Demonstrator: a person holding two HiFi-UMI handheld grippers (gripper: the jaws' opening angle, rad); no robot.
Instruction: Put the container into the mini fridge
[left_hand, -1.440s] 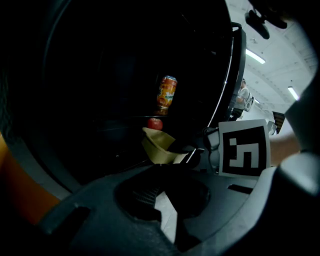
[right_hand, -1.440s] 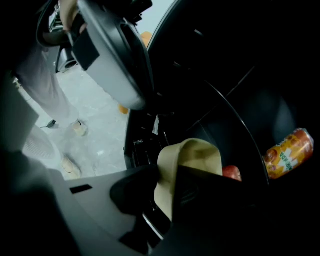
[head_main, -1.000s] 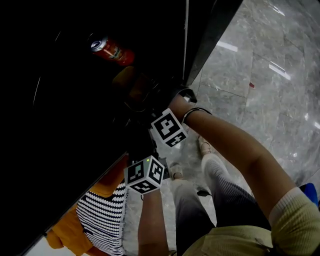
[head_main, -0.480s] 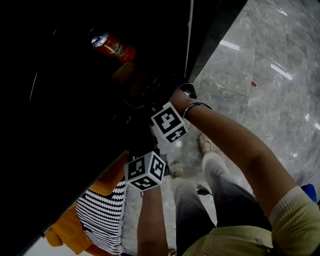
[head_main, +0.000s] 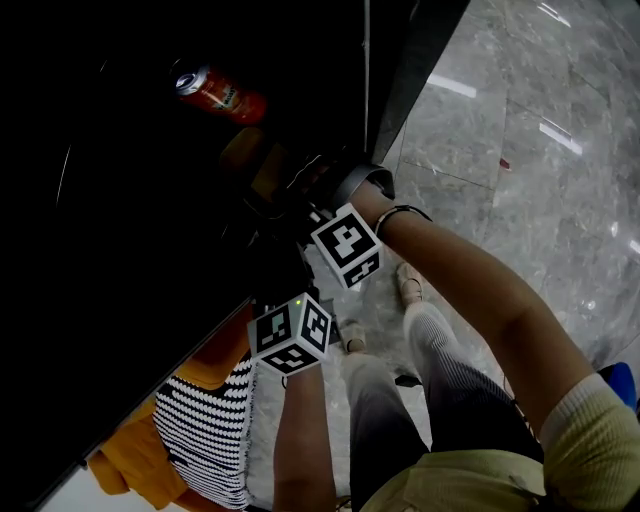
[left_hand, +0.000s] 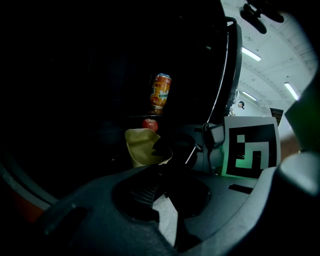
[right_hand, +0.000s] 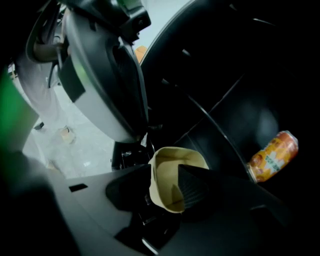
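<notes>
My left gripper (left_hand: 161, 175) hangs empty, jaws barely apart, before the mini fridge (left_hand: 100, 75). The container (right_hand: 172, 155) rests inside it, between the jaws of my right gripper (right_hand: 165, 172), which have just been opening and stand wide; I judge this the release. Next, I draw the right back without snagging the rim.

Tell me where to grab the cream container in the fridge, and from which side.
Probably best: pinch one thin side wall at the rim of the container, one finger inside its open mouth and one outside, coming from the open front of the fridge. The right tongs straddle the near wall that way; they have just been opening.
</notes>
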